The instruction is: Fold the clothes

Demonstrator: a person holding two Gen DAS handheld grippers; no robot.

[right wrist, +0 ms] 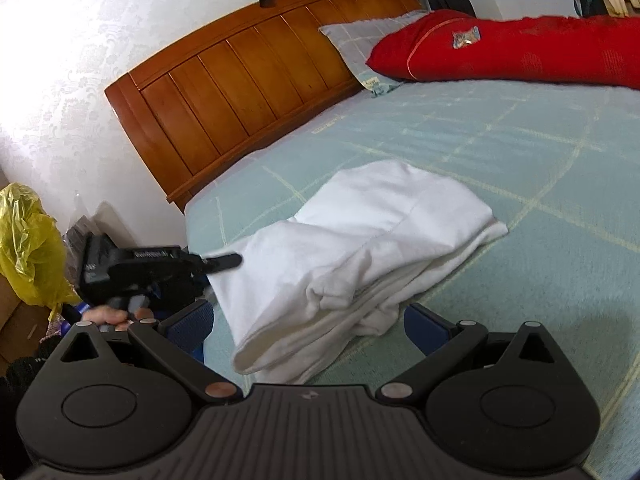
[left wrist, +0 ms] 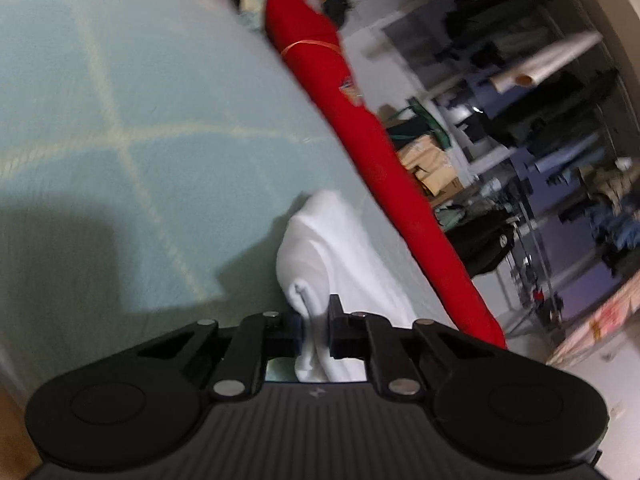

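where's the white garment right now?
The folded white cotton garment lies on the pale green checked bedsheet, centre of the right wrist view, below the wooden headboard; the left gripper pinches its near-left edge.

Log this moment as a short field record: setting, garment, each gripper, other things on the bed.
setting: bed with a pale green checked sheet and a brown wooden slatted headboard
garment: white cotton garment, partly folded, lying on the sheet
left gripper: shut on an edge of the white garment
right gripper: open, jaws wide on either side of the garment's near edge, not gripping
other things: long red bolster along the far side; grey checked pillow at the headboard
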